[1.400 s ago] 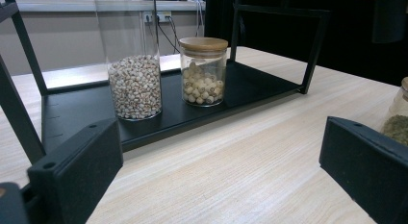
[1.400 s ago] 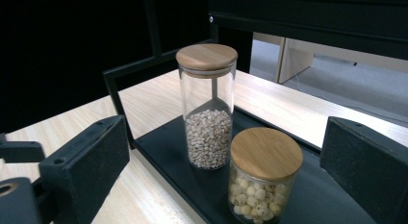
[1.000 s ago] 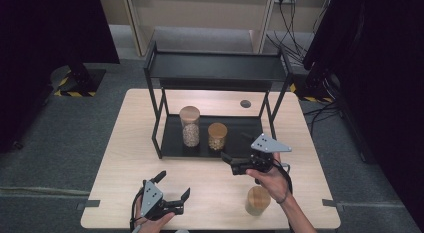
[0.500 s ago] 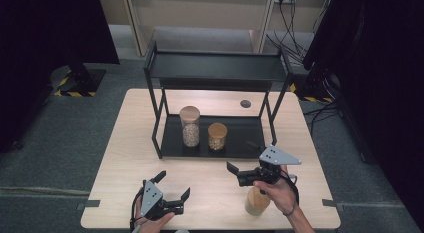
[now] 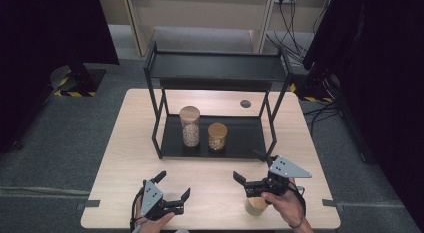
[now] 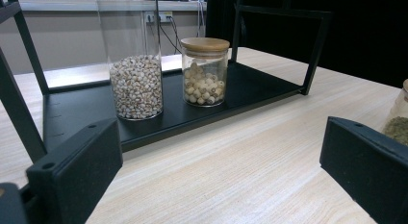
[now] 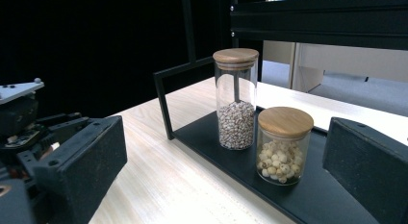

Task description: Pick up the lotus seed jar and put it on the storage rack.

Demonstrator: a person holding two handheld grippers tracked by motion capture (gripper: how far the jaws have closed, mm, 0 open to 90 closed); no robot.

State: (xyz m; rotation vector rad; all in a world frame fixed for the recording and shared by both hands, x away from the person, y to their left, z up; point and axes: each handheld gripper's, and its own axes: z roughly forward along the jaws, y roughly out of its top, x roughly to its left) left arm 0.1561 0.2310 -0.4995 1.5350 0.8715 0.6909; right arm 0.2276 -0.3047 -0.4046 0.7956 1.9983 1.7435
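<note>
The table (image 5: pixel 150 143) was a pale wood-grain top with a small dark round hole (image 5: pixel 245 103) near its far edge, standing on a grey floor. Beyond it ran a light wall with cables hanging from a socket, and dark curtains closed in both sides of the room.

A black two-tier rack (image 5: pixel 215 68) stood on the far half of the table. On its lower shelf a tall jar (image 5: pixel 189 126) of small pale grains stood just beside a short jar (image 5: pixel 217 136) of larger round white seeds, both with wooden lids. The rack's slim black posts rose in front of and beside them.

The task's thing, a third jar (image 5: pixel 257 205) with a wooden lid, stood on the table near the front edge, right of centre, directly beneath the right gripper (image 5: pixel 248 181) and partly hidden by it and the hand. In the left gripper view its glass wall with greenish contents showed at the right edge (image 6: pixel 398 123).

The right gripper's jaws were spread wide and held nothing. The left gripper (image 5: pixel 172 185) rested low near the front edge, left of centre, its jaws likewise spread and empty.

Compared with a second before, the right gripper had drawn back from the rack's front edge toward the person and now hung above the third jar; the left gripper had not moved.
</note>
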